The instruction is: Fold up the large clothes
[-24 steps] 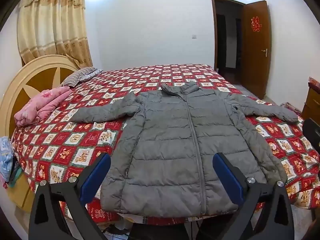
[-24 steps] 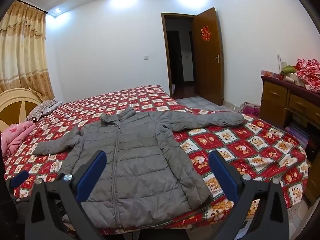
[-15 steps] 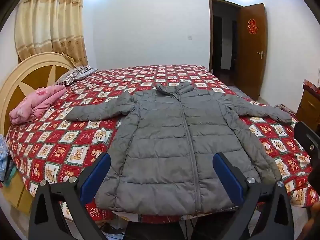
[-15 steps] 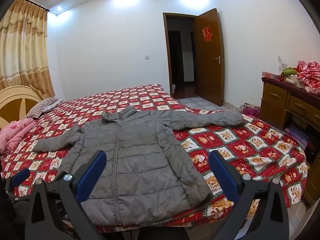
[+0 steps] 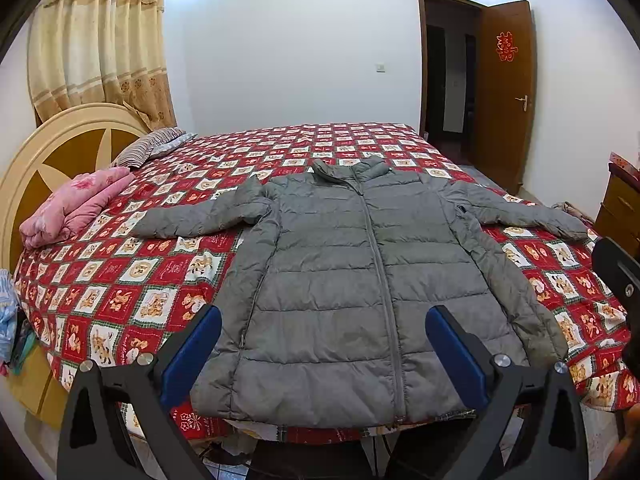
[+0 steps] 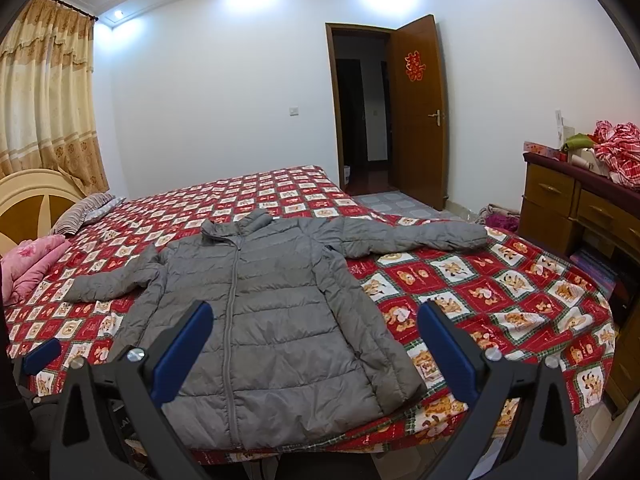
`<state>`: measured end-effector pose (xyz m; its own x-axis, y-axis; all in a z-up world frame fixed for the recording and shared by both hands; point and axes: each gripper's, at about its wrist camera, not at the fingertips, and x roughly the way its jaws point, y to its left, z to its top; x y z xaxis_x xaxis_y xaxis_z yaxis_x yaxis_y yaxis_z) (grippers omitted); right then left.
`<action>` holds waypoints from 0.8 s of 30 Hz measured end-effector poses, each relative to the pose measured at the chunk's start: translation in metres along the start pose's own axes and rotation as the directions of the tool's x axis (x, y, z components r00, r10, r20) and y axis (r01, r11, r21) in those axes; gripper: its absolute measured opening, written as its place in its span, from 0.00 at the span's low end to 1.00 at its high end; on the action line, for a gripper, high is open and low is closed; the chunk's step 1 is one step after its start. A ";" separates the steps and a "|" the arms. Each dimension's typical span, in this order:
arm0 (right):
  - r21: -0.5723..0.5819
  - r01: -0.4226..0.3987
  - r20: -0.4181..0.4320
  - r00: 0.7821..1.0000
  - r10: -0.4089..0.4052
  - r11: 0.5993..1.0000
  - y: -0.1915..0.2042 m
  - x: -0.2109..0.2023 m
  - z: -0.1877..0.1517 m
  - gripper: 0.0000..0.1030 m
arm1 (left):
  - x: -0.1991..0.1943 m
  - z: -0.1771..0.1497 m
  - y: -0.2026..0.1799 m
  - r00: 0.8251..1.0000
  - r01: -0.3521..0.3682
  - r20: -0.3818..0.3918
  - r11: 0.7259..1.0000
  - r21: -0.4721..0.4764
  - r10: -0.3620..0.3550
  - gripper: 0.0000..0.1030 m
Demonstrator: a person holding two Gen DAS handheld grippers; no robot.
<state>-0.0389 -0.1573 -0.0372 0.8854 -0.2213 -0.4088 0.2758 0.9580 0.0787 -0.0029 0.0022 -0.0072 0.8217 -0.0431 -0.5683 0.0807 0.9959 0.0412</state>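
Observation:
A grey quilted jacket [image 5: 344, 280] [image 6: 256, 320] lies flat and zipped on the bed, collar toward the far side, both sleeves spread out sideways. Its hem reaches the bed's near edge. My left gripper [image 5: 323, 324] hovers open above the hem, nothing between its blue pads. My right gripper [image 6: 315, 318] is also open and empty, held above the jacket's right side near the hem. Neither touches the fabric. The left gripper's tip [image 6: 40, 356] shows at the left edge of the right wrist view.
The bed [image 5: 120, 292] has a red patterned cover. A folded pink quilt [image 5: 76, 208] and a striped pillow [image 5: 148, 148] lie by the round headboard [image 5: 48, 152]. A wooden dresser [image 6: 580, 208] with clutter stands to the right. An open door [image 6: 420, 112] is at the back.
Both views have shifted slightly: the jacket sits a little lower and to the left in the left wrist view. Both grippers stay open above the hem.

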 end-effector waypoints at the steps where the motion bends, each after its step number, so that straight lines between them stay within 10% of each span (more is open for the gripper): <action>1: -0.002 0.001 0.001 1.000 -0.001 1.000 0.000 0.000 0.000 1.00 | 0.000 0.000 0.000 1.000 0.000 0.000 1.000 0.000 0.000 0.99; 24: 0.001 -0.005 -0.005 1.000 0.005 1.000 0.001 0.000 -0.001 1.00 | 0.001 0.000 0.003 1.000 -0.009 -0.005 1.000 -0.004 0.009 0.99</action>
<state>-0.0395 -0.1560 -0.0384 0.8850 -0.2157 -0.4127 0.2718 0.9589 0.0818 -0.0018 0.0051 -0.0077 0.8196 -0.0338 -0.5720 0.0711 0.9965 0.0430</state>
